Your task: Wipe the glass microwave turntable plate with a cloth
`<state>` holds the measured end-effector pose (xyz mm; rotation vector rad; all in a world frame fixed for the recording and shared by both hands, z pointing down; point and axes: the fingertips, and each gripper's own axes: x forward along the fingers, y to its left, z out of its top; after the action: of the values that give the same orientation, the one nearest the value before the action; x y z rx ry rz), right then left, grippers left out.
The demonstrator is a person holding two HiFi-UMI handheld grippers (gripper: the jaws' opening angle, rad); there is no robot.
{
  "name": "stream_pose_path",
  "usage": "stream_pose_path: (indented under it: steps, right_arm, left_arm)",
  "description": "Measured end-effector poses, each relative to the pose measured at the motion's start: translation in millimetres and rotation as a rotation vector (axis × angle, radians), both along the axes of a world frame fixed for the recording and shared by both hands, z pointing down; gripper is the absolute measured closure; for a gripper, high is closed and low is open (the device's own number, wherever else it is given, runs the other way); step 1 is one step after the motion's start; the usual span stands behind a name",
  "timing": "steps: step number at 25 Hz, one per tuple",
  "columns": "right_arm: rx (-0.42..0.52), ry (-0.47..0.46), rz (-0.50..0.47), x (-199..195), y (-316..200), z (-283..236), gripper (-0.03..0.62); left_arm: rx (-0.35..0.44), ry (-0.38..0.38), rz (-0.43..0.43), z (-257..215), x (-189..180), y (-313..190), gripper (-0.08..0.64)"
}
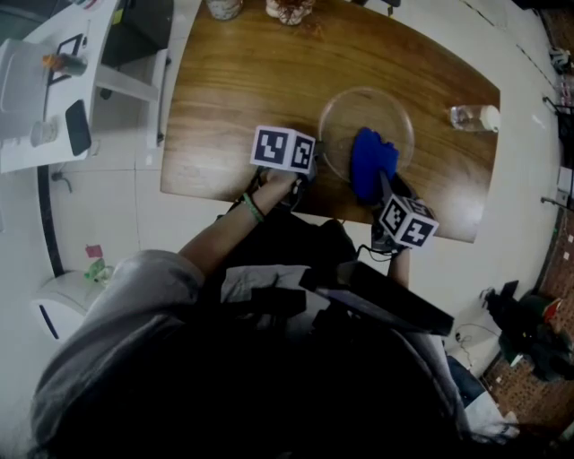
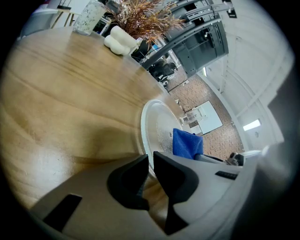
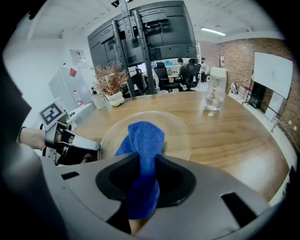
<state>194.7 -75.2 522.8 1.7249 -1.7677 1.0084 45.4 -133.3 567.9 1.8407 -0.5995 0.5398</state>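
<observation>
The round glass turntable plate [image 1: 362,106] [image 2: 158,123] [image 3: 180,138] lies flat near the front edge of a wooden table [image 1: 242,99]. A blue cloth [image 1: 370,160] [image 2: 187,143] [image 3: 143,138] rests on the plate's near half. My right gripper [image 1: 384,190] [image 3: 145,165] is shut on the cloth's near end, over the plate's front rim. My left gripper [image 1: 316,165] [image 2: 150,165] reaches in from the plate's left side, its jaws pinched on the plate's rim. In the right gripper view the left gripper [image 3: 89,149] shows at the plate's left edge.
A clear jar [image 1: 473,116] [image 3: 213,95] lies or stands at the table's right end. A white vase of dried plants [image 1: 289,9] [image 2: 123,38] [image 3: 111,83] and a glass [image 1: 224,7] [image 2: 89,17] stand at the far edge. A white desk [image 1: 49,85] is to the left.
</observation>
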Motion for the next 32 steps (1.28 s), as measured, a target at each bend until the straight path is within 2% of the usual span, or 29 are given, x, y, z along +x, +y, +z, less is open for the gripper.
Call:
stream_pose_path:
  steps: [4, 10, 16, 21, 24, 28, 32]
  right_arm:
    - [-0.005, 0.002, 0.048, 35, -3, -1, 0.471]
    - [-0.012, 0.089, 0.054, 73, -18, -3, 0.471]
    - [-0.024, 0.17, 0.033, 93, -35, -5, 0.471]
    - [-0.018, 0.177, 0.072, 95, -41, -6, 0.471]
    - [0.019, 0.147, 0.133, 89, -35, -13, 0.471]
    - [0.101, 0.012, 0.25, 74, -22, -26, 0.471]
    - [0.153, -0.046, 0.273, 60, -2, -39, 0.471]
  left_arm:
    - [0.002, -0.002, 0.018, 0, 1, 2, 0.532]
    - [0.008, -0.005, 0.023, 0, 2, 2, 0.531]
    - [0.02, -0.012, 0.049, -1, 4, 5, 0.531]
    - [0.034, -0.022, 0.048, -1, 4, 4, 0.531]
    - [0.05, -0.032, 0.043, -2, 5, 4, 0.531]
    - [0.091, -0.026, 0.038, -5, 4, 4, 0.529]
    - [0.146, -0.033, 0.005, -10, -1, 9, 0.528]
